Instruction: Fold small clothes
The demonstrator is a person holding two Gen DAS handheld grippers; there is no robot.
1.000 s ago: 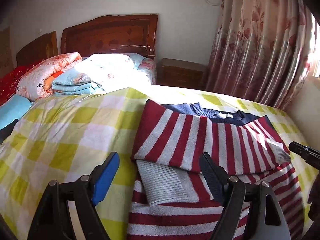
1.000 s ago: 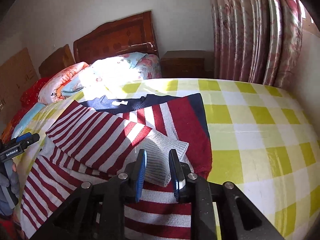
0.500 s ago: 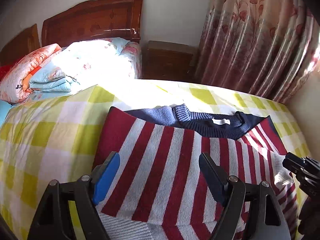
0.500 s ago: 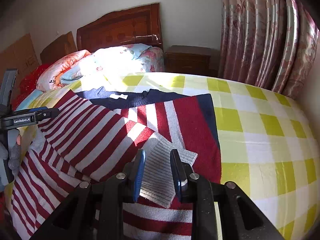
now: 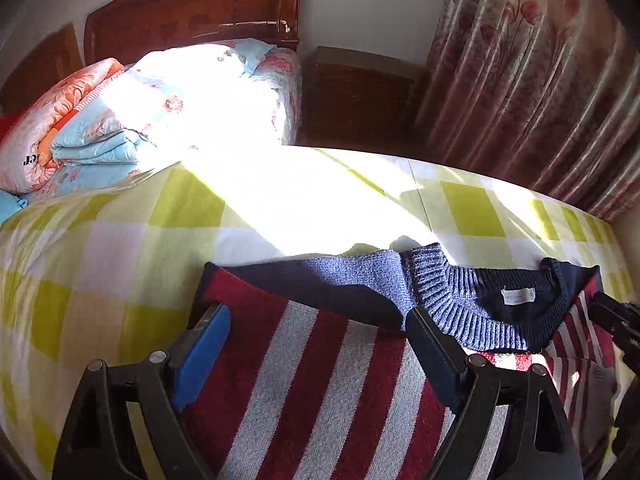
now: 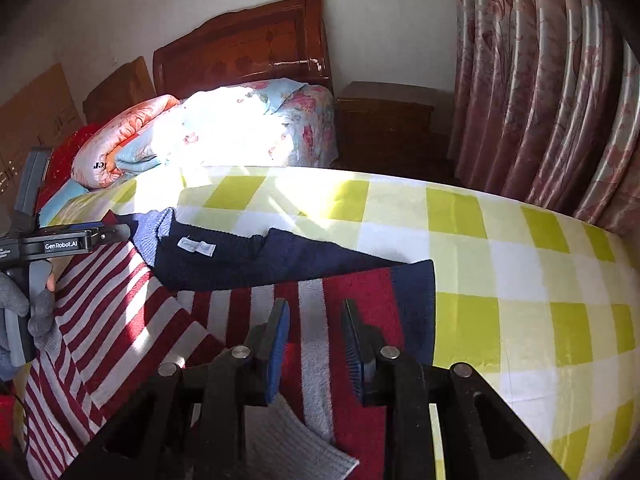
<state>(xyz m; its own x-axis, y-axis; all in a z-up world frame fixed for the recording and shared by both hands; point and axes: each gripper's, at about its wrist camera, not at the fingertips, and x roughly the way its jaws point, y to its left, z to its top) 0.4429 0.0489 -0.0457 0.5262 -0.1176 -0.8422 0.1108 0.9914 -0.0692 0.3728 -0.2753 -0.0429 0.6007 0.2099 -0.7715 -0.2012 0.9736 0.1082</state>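
A red-and-white striped sweater [image 5: 320, 392] with a navy collar [image 5: 480, 304] lies flat on a bed covered by a yellow-and-white checked sheet [image 6: 520, 264]; all positions here are given from the sweater. Both sleeves appear already folded in across the chest, and one grey ribbed cuff [image 6: 296, 444] rests on the stripes on the hem side of the right tongs. By the look of it the folding is about half done: the body still lies full length, so bringing hem and collar together, and any tidying, seem to remain. The left tongs [image 5: 316, 344] hover over the shoulder on their side, blades wide apart with nothing between them. The right tongs [image 6: 316, 344] hover over the opposite shoulder, blades a narrow gap apart, not visibly pinching any cloth. A gloved hand [image 6: 24, 312] holds the left tool's handle. The sweater's hem is cut off below both views, so how its lower part lies cannot be told. Strong sunlight washes out the sheet beyond the collar. Further beyond the collar are folded quilts [image 5: 100, 128], a wooden headboard [image 6: 248, 56], and a floral curtain [image 6: 540, 80].
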